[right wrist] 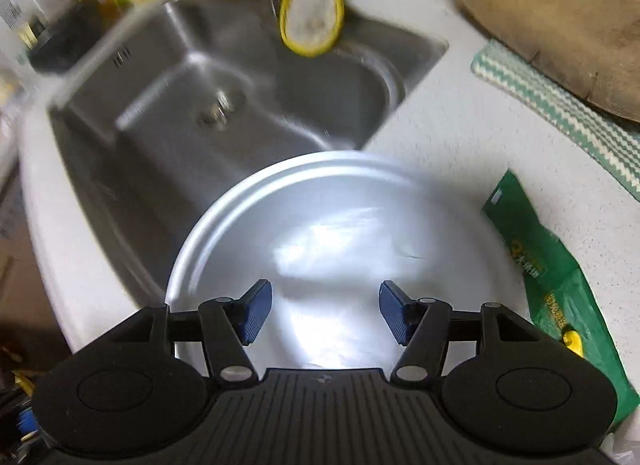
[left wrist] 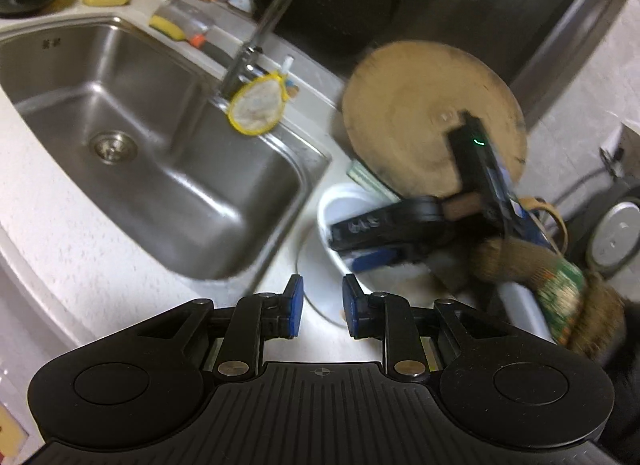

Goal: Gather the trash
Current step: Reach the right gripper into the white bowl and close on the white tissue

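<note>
Green wrapper (right wrist: 556, 289) is lying on counter (right wrist: 460, 137) beside white bowl (right wrist: 224, 225). Right gripper (right wrist: 325, 313) is hovering over bowl, fingers wide, empty; left gripper (left wrist: 322, 307) fingers slightly parted, empty. Next: probably reaching right for wrapper.

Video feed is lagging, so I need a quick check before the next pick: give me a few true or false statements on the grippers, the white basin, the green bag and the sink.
1. The right gripper is open over the white basin. True.
2. The right gripper holds the green bag. False: the bag lies on the counter right of the basin.
3. The left gripper holds nothing. True.
4. The sink is full of dishes. False: its bowl looks bare.
5. A yellow-rimmed strainer hangs at the faucet. True.
</note>
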The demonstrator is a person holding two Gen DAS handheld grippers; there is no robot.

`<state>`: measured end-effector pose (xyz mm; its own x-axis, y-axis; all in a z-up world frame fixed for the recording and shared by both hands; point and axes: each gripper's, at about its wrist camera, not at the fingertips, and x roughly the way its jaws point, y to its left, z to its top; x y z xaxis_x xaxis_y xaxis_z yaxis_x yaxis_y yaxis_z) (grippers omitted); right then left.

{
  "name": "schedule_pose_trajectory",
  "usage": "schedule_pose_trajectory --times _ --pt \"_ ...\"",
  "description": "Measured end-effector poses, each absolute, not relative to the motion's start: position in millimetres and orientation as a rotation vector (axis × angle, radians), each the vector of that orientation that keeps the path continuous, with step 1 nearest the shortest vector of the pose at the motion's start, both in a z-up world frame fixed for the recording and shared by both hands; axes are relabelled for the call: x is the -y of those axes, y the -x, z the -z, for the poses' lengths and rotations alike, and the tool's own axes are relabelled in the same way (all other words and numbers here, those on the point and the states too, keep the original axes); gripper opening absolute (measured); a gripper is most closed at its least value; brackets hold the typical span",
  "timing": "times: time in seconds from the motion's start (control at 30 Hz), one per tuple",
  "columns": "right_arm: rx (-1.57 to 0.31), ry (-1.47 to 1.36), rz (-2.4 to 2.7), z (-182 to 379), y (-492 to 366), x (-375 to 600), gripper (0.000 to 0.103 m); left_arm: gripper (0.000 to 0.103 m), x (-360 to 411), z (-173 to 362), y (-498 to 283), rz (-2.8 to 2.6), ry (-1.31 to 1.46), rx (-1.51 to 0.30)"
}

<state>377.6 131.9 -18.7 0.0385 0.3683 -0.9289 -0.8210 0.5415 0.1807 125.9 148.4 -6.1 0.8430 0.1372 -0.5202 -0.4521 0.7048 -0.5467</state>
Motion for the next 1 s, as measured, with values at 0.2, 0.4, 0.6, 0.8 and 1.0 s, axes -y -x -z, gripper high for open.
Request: schedule_pose_trajectory --times 0.2,0.4,0.6,0.8,1.0 --pt "-1.211 0.459 -0.97 17 -372 -117 0.001 0.024 -128 11 -134 -0.249 0.679 -0.529" --pt "-1.06 0.26 -1.015 -33 -375 -68 0.0 0.024 -111 16 -154 -0.176 0.645 -0.586" --pt "-1.074 0.373 -0.988 -36 -366 -75 0.006 0.024 -96 19 -158 -0.114 0.636 -0.624" --pt "-1.174 0.534 -0.888 6 -368 -126 0.05 0.024 -105 12 -128 -0.178 0.651 -0.567" --pt "-1.198 0.55 -0.908 28 -383 -136 0.033 0.024 -116 9 -108 -0.263 0.673 -0.526"
